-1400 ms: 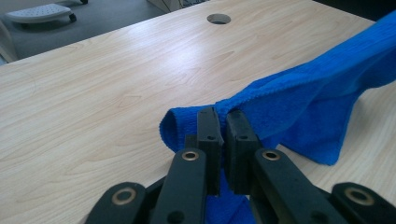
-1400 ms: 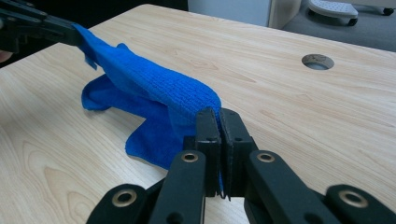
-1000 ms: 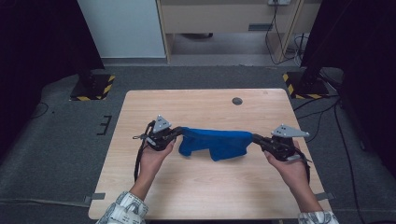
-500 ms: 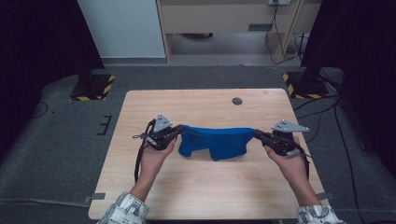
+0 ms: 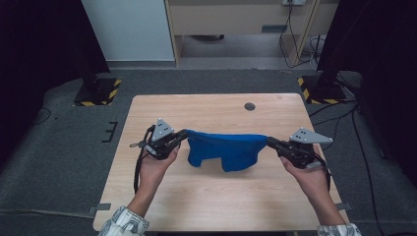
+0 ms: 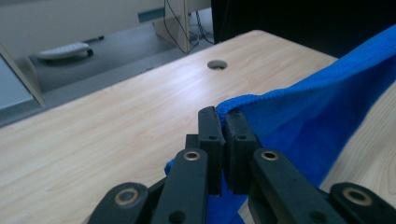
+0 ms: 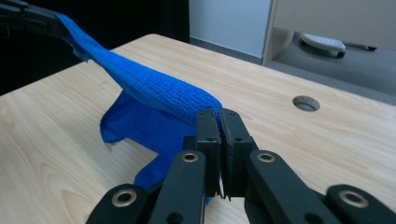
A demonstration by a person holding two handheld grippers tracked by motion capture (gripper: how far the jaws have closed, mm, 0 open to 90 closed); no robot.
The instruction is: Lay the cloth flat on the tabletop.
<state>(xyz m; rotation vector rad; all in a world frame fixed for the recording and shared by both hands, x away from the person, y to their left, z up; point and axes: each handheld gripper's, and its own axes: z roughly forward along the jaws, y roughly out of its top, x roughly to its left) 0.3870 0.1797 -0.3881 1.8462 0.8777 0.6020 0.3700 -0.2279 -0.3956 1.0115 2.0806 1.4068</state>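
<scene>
L gripper (image 5: pixel 183 133) & R gripper (image 5: pixel 271 142) are each clamping an opposite top corner of the blue microfibre cloth (image 5: pixel 223 148), stretching its edge taut above the light wooden table (image 5: pixel 206 196) w/ the rest hanging, prob. to open it out flat.

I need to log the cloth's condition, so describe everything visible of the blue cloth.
The blue cloth looks like soft, looped microfibre, plain bright blue with no visible print. It is stretched between the left gripper and the right gripper, whose jaws are each shut on an end of its top edge. That edge runs nearly taut, sagging slightly; the rest hangs in uneven folds over the wooden table. Whether its lowest folds touch the tabletop is unclear.
</scene>
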